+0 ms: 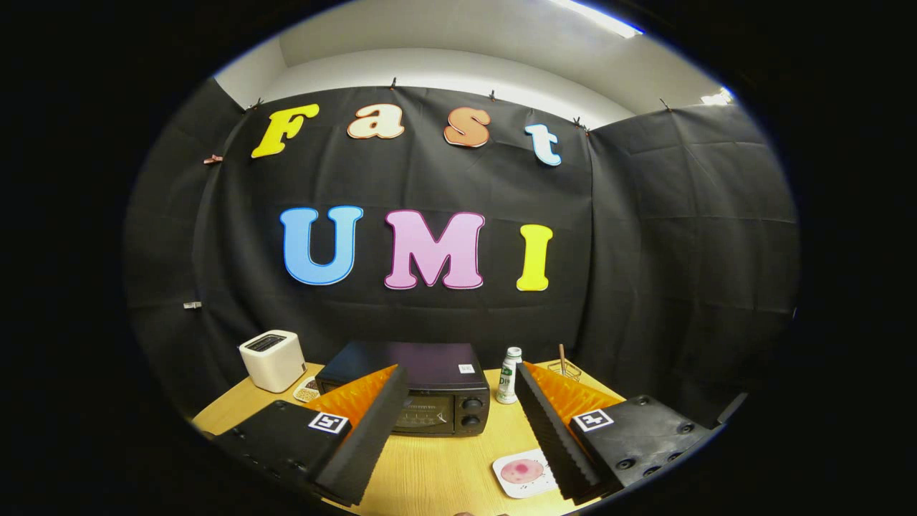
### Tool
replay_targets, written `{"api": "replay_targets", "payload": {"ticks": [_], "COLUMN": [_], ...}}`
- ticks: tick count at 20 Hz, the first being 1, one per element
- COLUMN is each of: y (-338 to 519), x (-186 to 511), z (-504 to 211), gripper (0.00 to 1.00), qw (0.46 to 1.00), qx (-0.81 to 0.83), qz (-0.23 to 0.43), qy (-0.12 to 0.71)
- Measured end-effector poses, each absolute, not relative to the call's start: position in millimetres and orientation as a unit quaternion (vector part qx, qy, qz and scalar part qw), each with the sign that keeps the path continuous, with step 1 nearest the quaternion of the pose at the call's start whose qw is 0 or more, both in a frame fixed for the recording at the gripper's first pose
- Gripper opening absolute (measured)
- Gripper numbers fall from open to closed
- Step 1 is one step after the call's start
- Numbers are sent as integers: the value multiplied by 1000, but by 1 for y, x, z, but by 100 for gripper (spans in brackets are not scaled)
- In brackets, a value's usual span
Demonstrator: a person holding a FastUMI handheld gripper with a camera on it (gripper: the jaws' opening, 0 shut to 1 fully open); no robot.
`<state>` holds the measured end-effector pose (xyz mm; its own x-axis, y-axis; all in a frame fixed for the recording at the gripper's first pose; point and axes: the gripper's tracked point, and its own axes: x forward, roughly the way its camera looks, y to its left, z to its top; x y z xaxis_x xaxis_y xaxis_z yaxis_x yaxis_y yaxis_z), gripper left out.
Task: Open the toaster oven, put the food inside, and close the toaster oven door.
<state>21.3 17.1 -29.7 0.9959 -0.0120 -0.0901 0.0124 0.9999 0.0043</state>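
None of the three steps looks done yet, as far as this view lets me judge. The toaster oven (419, 390) stands at the lower centre of the frame, on the far part of the wooden table (430, 473), and its glass door is closed, upright against the front. Its two knobs are on the right side of the front.

The gripper (458, 416) is held above the near part of the table, well apart from the oven. Its two fingers are spread wide and nothing is between them; they touch nothing. The oven door shows in the gap between the fingers, beyond the tips.

The food, I think, is the round pink piece (522, 471) lying on a small white card (512, 484) at the lower right of the frame, just beside the right finger and partly hidden by it. What kind of food it is I cannot tell. It is on the table, nearer than the oven.

Other things stand at the back of the table: a white box-shaped appliance (273, 360) at the lower left, a small white bottle (509, 376) just right of the oven, and a clear container with a stick (563, 367) behind the right finger.

So all is left to do: to open the door, to carry the food inside, and to close the door.
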Motion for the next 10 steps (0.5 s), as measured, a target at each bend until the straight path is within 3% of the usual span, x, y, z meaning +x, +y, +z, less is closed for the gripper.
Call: {"api": "replay_targets", "payload": {"ticks": [10], "y": [43], "x": [58], "z": [-55], "gripper": [98], "qw": [996], "qx": [17], "qz": [5], "qy": [82]}}
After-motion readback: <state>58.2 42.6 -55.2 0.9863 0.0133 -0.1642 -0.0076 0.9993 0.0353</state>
